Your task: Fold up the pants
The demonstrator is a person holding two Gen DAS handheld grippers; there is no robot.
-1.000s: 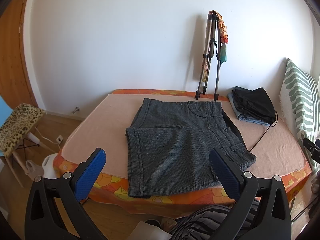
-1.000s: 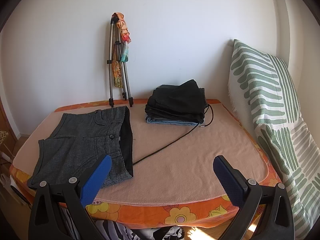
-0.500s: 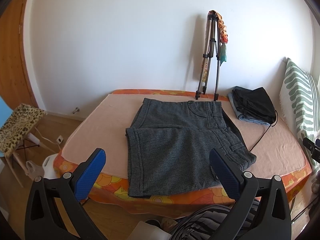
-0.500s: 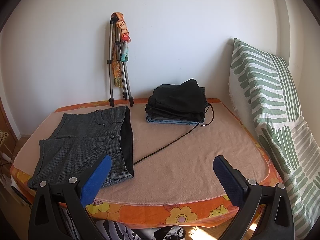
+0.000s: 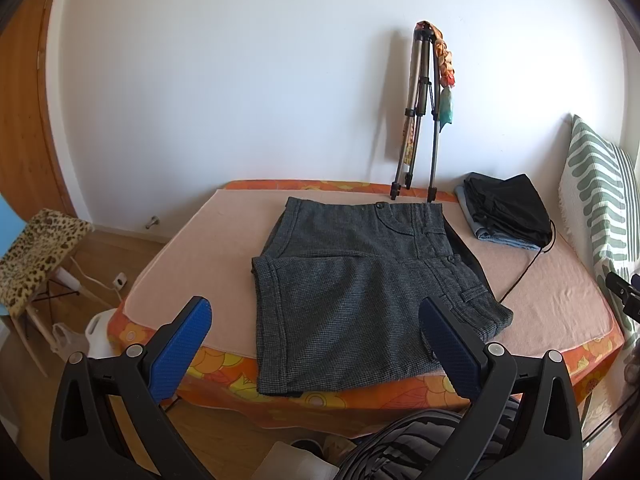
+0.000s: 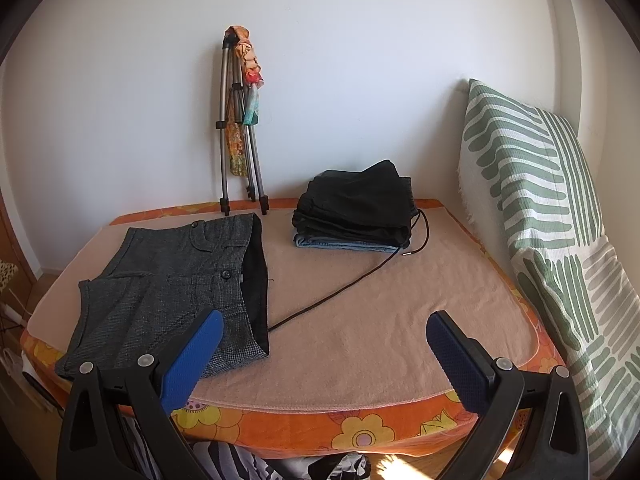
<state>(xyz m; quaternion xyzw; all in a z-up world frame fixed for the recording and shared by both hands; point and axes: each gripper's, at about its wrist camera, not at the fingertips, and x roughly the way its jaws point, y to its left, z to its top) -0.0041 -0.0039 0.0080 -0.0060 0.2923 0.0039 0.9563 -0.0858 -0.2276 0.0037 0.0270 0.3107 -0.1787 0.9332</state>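
Pink-covered bed (image 5: pixel 192 256), grey pants (image 5: pixel 360 280) lying crosswise, waistband rightward, hems leftward

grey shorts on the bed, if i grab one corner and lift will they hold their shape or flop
The grey shorts will probably flop: they already drape limply over the bed edge. The thick-looking woven cloth and buttoned waistband suggest some weight, so a one-corner lift would likely let the fold fall open. The rough weave should grip the open left gripper pads fairly well.

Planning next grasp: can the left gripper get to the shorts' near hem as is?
Probably yes. The left gripper is open, and the shorts lie flat on the bed, near hem overhanging the edge, with nothing between.
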